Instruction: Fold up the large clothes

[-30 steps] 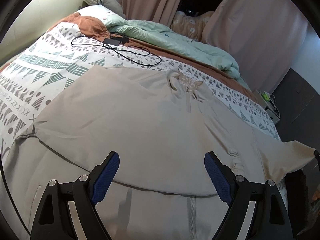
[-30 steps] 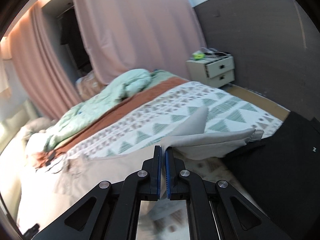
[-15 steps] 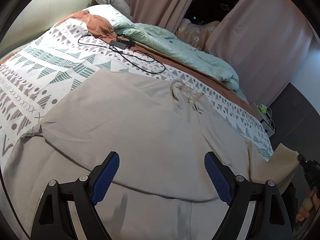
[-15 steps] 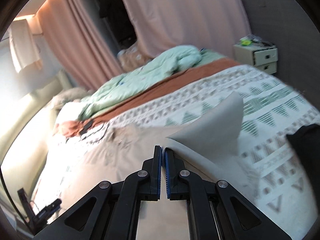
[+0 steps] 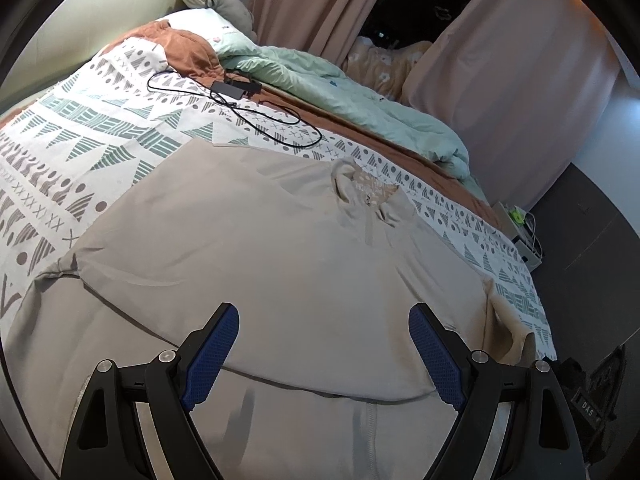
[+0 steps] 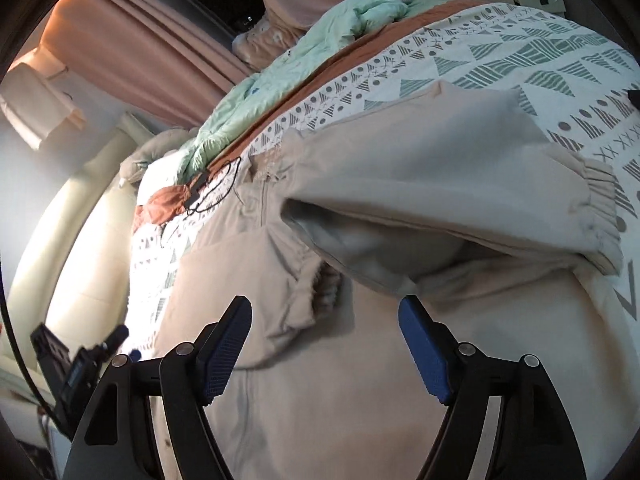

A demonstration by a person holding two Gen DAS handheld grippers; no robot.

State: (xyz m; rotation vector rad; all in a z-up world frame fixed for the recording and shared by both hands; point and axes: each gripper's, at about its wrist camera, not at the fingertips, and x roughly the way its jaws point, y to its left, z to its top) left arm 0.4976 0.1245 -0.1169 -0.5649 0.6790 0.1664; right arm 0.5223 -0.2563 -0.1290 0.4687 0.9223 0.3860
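While the beige jacket (image 5: 280, 272) lies spread on the patterned bedspread (image 5: 92, 140), its right sleeve (image 6: 440, 184) is folded across the chest; left sleeve and body folds remain. Left gripper (image 5: 324, 354) and right gripper (image 6: 324, 354): both agape, empty.

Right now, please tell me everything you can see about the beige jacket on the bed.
The beige jacket lies spread flat on the patterned bedsheet, front up, with its centre zip closed. It looks like soft, matte fabric with a short collar. One sleeve, ending in a gathered elastic cuff, is folded in over the body. Both grippers hover open above it, without touching it.
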